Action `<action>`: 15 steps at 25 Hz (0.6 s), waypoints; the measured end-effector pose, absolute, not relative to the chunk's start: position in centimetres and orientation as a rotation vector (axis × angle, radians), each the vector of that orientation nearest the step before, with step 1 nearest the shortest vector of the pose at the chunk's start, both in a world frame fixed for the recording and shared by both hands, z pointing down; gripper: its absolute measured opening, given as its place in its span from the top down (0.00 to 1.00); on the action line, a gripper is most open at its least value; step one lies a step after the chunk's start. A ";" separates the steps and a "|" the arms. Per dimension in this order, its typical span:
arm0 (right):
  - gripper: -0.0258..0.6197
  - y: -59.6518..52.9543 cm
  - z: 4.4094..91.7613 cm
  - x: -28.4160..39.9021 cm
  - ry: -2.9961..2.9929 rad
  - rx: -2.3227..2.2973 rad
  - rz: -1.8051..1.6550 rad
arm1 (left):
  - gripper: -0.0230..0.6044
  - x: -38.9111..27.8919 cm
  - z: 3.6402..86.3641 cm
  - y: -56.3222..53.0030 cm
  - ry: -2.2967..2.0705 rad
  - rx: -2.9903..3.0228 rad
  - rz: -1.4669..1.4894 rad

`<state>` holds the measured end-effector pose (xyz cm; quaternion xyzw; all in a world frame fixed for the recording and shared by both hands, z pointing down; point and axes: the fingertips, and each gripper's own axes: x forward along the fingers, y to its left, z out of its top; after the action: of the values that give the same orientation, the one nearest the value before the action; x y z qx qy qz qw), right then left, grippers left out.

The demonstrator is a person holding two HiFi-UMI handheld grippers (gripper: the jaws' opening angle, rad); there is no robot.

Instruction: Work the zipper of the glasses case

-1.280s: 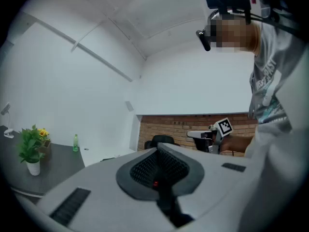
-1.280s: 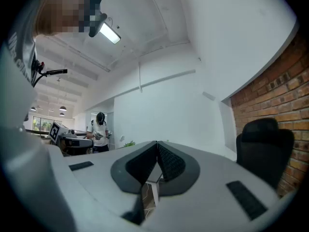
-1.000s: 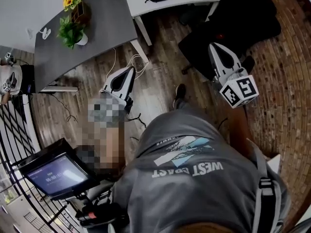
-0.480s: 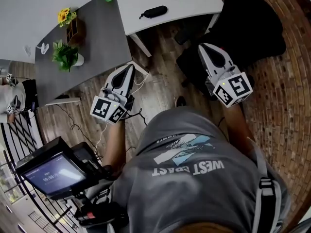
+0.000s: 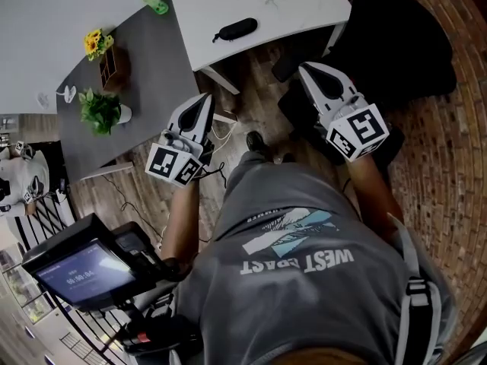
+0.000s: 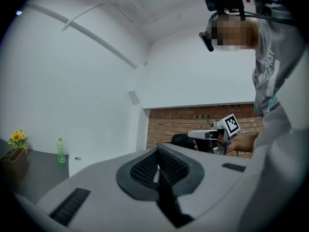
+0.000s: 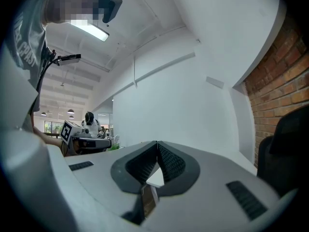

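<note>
The black glasses case (image 5: 236, 29) lies zipped on the white table (image 5: 304, 2), far ahead of both grippers. My left gripper (image 5: 205, 99) is held in the air over the wooden floor, short of the table's near edge, with its jaws shut and nothing between them. My right gripper (image 5: 306, 70) hovers to the right at about the same height, in front of a black chair (image 5: 396, 44), and its jaws meet at the tips with nothing held. In the left gripper view the left gripper (image 6: 157, 150) points at a white wall, and the case is out of sight there. The right gripper view likewise shows only the right gripper (image 7: 157, 143) against wall and ceiling.
A grey table (image 5: 152, 59) adjoins the white one on the left and carries a green bottle (image 5: 154, 3), yellow flowers (image 5: 97, 42) and a potted plant (image 5: 100, 109). A screen (image 5: 76, 268) sits at lower left. Cables lie on the floor under the left gripper.
The person has stepped toward the white table, so the case sits nearer. Both grippers have moved forward with the body, and both have stayed shut.
</note>
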<state>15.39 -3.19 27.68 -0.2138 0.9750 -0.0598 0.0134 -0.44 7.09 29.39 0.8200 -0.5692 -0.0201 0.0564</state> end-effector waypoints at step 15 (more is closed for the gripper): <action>0.97 -12.7 33.6 3.9 3.106 -0.699 -0.280 | 0.96 -11.5 37.8 -7.0 -1.619 2.522 0.099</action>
<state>3.94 -12.74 33.60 -0.2187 0.9715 -0.0877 -0.0271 -11.52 -7.02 37.85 0.8389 -0.5385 0.0330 0.0712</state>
